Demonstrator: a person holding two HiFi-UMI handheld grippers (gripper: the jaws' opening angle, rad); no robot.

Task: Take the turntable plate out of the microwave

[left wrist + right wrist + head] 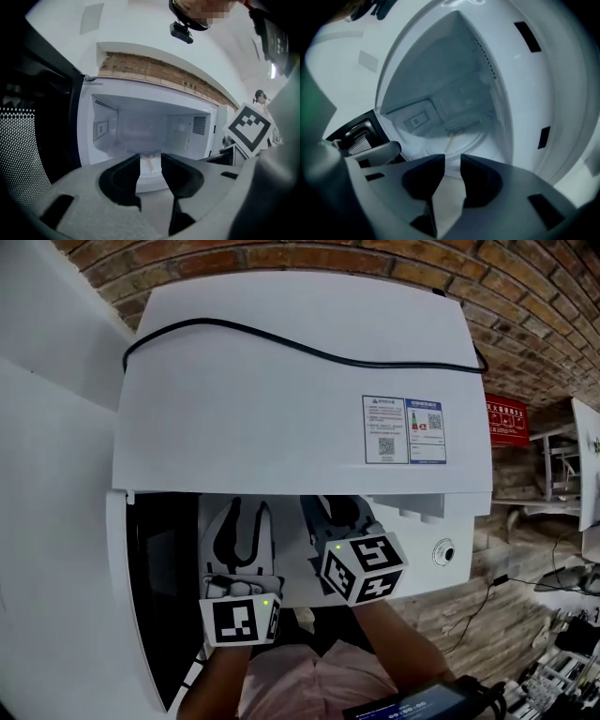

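**turntable plate on the cavity floor, both grippers at the open microwave**

the turntable plate (457, 133) lies flat on the floor of the microwave's cavity, a round clear disc with a pale strip showing at its middle. nothing touches it. in the right gripper view it sits beyond the jaw tips, inside the cavity opening. in the left gripper view only a faint part of it shows in the gap between the jaws.

the right gripper (452, 161) points into the cavity. its 2 jaws stand a little apart with nothing between them. the left gripper (150, 159) is just beside it and aimed at the same opening. its jaws also stand a little apart and pinch nothing.

in the head view both grippers sit side by side under the front edge of the white microwave (281, 381), each with its marker cube toward the person. the door (23, 154) is swung open to the left, its dotted mesh window facing the left gripper. a black cable (309, 352) runs across the microwave's top, and 2 printed stickers (403, 427) sit near its right edge. a brick wall (525, 315) rises behind.
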